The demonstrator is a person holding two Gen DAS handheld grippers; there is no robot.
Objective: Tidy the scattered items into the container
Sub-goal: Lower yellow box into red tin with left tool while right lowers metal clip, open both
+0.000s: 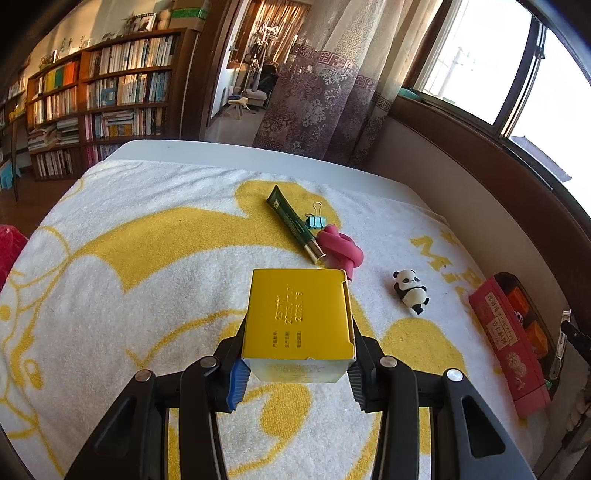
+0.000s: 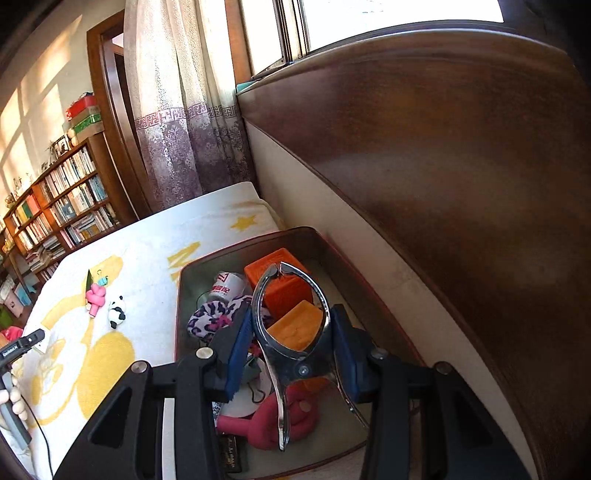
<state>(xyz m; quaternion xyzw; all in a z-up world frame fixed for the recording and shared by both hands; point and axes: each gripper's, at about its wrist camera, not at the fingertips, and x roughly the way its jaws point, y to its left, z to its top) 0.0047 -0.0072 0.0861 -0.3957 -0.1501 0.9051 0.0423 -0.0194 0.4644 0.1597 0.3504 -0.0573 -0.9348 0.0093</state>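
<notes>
Jaws partway closed: my left gripper (image 1: 295, 373) clamps a yellow box (image 1: 297, 317) above the towel (image 1: 129, 277); my right gripper (image 2: 291, 350) pinches a metal nutcracker (image 2: 291, 332) over the tin container (image 2: 369, 291).

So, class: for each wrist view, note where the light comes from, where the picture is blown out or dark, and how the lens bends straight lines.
Left wrist view: sun from the window, which is blown out white; the table's far edge bows. Right wrist view: the window is washed out, the wooden panel dark and curved, and glare glints on the metal tool.
</notes>
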